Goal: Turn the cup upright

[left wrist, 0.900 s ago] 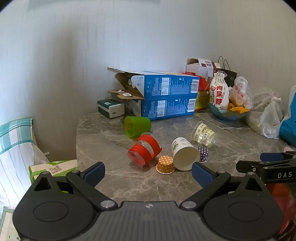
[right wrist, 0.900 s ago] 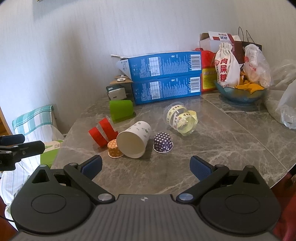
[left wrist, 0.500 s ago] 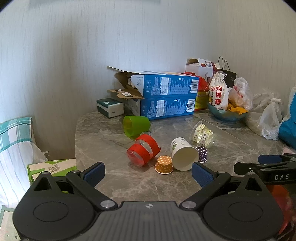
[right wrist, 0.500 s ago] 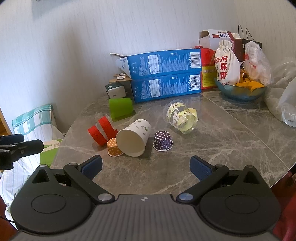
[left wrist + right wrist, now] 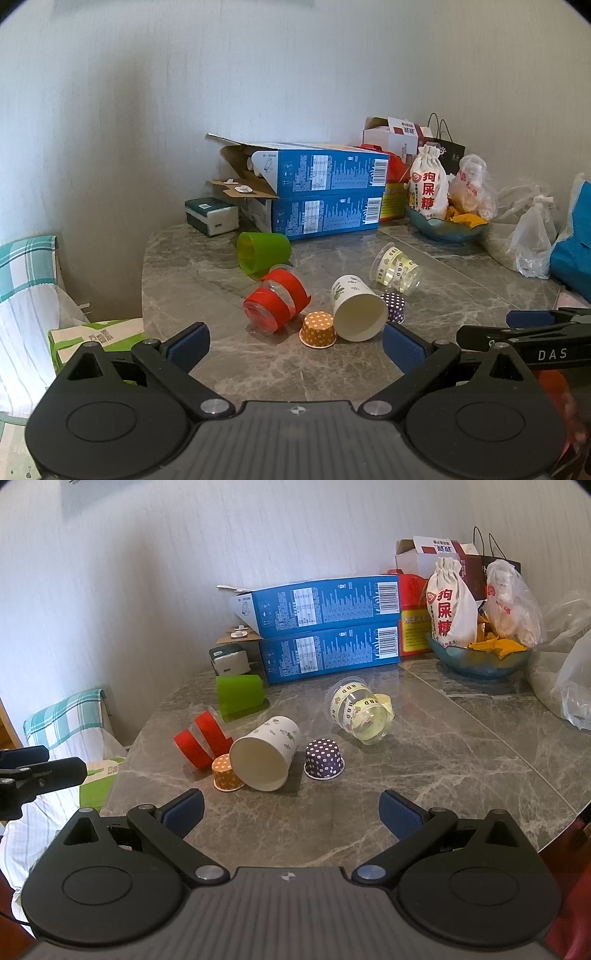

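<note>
Several cups lie on the grey marble table [image 5: 461, 746]. A white paper cup [image 5: 264, 751] [image 5: 356, 308] lies on its side, mouth toward me. A clear cup with red bands [image 5: 201, 738] [image 5: 275, 302], a green cup [image 5: 240, 696] [image 5: 262, 251] and a clear cup with yellow bands [image 5: 360, 710] [image 5: 397, 267] also lie on their sides. A small orange dotted cup [image 5: 226, 773] [image 5: 318, 329] and a purple dotted cup [image 5: 324, 758] [image 5: 394, 305] stand upside down. My left gripper [image 5: 295, 345] and right gripper [image 5: 291, 814] are open and empty, short of the cups.
Two stacked blue boxes [image 5: 325, 624] stand at the back by the wall. A bowl with a cloth bag and snacks [image 5: 476, 657] and plastic bags [image 5: 569, 675] sit at the right. A plaid cushion [image 5: 62, 716] lies left of the table edge.
Both grippers have drawn back and shifted slightly, so the cups look a little farther away. No cup has moved. Both stay open.
</note>
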`<state>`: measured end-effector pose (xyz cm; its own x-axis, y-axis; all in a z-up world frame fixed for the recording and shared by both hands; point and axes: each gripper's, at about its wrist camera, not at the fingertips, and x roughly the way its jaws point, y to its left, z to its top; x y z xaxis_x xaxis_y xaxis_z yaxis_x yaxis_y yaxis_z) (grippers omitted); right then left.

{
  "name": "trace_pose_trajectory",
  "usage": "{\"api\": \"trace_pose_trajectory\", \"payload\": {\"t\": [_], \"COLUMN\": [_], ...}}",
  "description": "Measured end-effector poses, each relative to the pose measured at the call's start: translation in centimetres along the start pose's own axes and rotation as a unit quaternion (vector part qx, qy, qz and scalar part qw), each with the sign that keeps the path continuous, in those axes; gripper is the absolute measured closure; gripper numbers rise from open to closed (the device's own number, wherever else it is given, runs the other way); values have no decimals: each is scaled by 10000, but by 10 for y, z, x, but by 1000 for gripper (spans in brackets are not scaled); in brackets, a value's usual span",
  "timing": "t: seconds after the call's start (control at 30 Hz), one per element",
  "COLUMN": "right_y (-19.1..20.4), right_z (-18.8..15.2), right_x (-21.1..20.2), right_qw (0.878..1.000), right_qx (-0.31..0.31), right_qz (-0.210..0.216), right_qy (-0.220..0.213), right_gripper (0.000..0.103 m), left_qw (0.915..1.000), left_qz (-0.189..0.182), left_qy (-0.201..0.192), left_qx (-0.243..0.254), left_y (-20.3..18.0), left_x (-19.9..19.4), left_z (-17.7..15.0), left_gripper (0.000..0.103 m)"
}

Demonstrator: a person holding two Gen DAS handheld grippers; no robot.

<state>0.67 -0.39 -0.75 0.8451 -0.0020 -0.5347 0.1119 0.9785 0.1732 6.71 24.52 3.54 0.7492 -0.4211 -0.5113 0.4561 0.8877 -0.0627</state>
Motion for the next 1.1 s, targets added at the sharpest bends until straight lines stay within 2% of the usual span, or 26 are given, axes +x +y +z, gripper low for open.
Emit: {"api": "trace_pose_trajectory", "payload": {"t": [0.6,1.1], "right_y": [-4,-11], "right_z": [-1,2], "right_x": [5,20], "right_qw": [10000,9997], "right_qx": [32,94], "right_qz": [44,134], "right_qy": [76,205], "right_gripper": [1,1], "left_qw": [10000,9997], "left_qz": [-12,-18], "left_qy": [63,249], "left_qx": [-15,-70], "left_y": [0,3], "left_x": [5,32], "left_z": [-2,2], "left_gripper": [2,2]}}
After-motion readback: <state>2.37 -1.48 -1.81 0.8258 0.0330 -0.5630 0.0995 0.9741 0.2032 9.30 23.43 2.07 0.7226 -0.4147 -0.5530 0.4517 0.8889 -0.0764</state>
